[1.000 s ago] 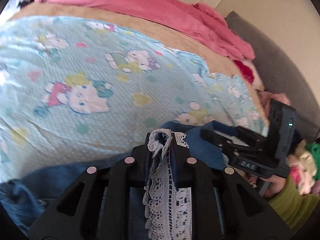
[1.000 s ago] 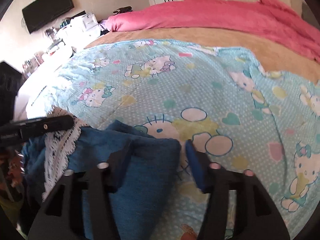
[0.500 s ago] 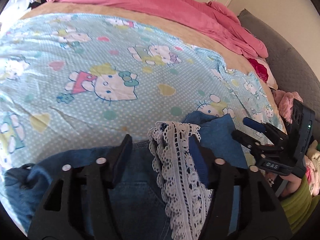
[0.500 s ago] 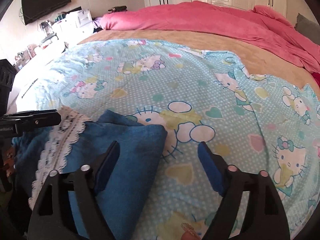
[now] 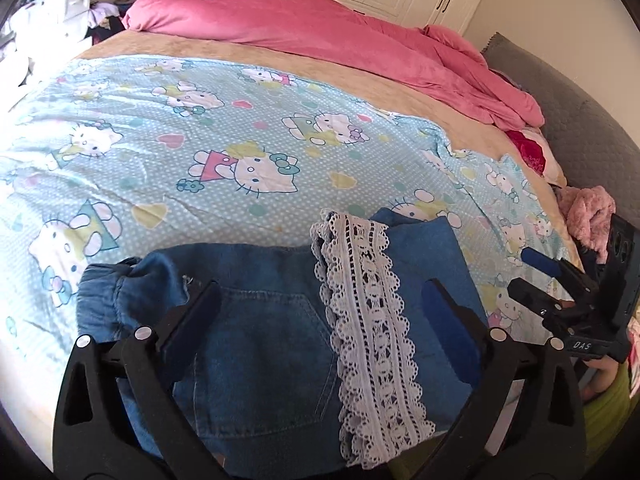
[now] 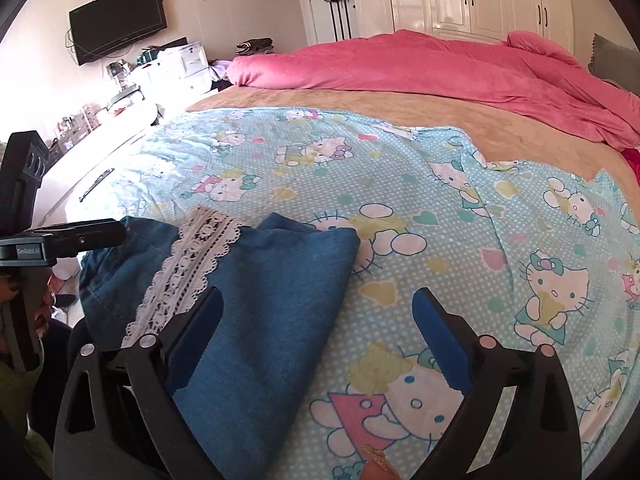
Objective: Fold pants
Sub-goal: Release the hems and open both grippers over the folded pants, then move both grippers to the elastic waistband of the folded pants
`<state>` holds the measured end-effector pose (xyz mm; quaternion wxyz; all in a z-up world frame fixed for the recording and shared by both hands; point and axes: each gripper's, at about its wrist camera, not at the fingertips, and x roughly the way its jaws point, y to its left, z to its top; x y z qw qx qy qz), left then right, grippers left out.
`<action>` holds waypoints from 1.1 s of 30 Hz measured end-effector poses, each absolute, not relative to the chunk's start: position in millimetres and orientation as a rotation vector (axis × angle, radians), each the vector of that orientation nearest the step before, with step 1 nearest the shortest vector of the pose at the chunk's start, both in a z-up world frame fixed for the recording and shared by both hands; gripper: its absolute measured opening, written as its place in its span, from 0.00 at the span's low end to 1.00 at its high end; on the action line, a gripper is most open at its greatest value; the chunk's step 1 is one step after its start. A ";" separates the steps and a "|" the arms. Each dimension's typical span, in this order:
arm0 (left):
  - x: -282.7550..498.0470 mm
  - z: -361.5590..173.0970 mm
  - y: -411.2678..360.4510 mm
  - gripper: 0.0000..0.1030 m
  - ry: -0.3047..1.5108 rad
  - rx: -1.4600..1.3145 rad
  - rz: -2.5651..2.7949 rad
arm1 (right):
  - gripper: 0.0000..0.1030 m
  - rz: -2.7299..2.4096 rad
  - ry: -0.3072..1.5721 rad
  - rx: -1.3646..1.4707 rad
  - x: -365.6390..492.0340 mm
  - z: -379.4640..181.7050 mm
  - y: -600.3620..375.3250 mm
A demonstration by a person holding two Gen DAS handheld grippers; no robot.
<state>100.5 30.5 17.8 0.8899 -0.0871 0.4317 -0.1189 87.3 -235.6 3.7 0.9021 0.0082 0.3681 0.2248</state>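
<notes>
The pants [image 5: 256, 344] lie folded on the bed [image 5: 248, 92], right under and ahead of the left gripper [image 5: 320, 320], with a lace trim [image 5: 372, 320] running across the denim between its jaws. Both grippers' jaws are opening and already stand wide apart; the left spans the cloth without pressing on it, and the right gripper [image 6: 316, 320] has only the denim's edge by its left finger, with bare sheet [image 6: 400, 184] between and ahead of the jaws. The step in hand looks like a release after laying a fold over. The next move probably calls for picking a fresh edge of the bundle, likely the bunched waistband [image 5: 108, 292] to the left of the left gripper, closing on it cleanly and carrying it across without dragging the lace layer askew. The left wrist view shows the back pocket stitching, the waistband and the right gripper off to its right; the right wrist view misses those but shows the fold's far corner [image 6: 352, 236] lying flat, the left gripper at its left, and a wall television [image 6: 118, 20] beyond the bed.
</notes>
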 end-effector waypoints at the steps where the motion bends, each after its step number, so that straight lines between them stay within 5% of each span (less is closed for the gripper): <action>1: 96.1 18.3 30.4 0.91 0.896 -0.180 -0.242 | 0.92 0.469 0.755 0.018 83.7 5.3 -235.9; 25: 23.3 -16.8 30.1 0.90 1.004 -0.288 -0.289 | 0.92 0.574 0.777 -0.023 23.2 -5.2 -228.7; 33: 23.0 -42.8 13.1 0.76 1.072 -0.358 -0.346 | 0.91 0.650 0.807 -0.054 17.8 -17.7 -214.2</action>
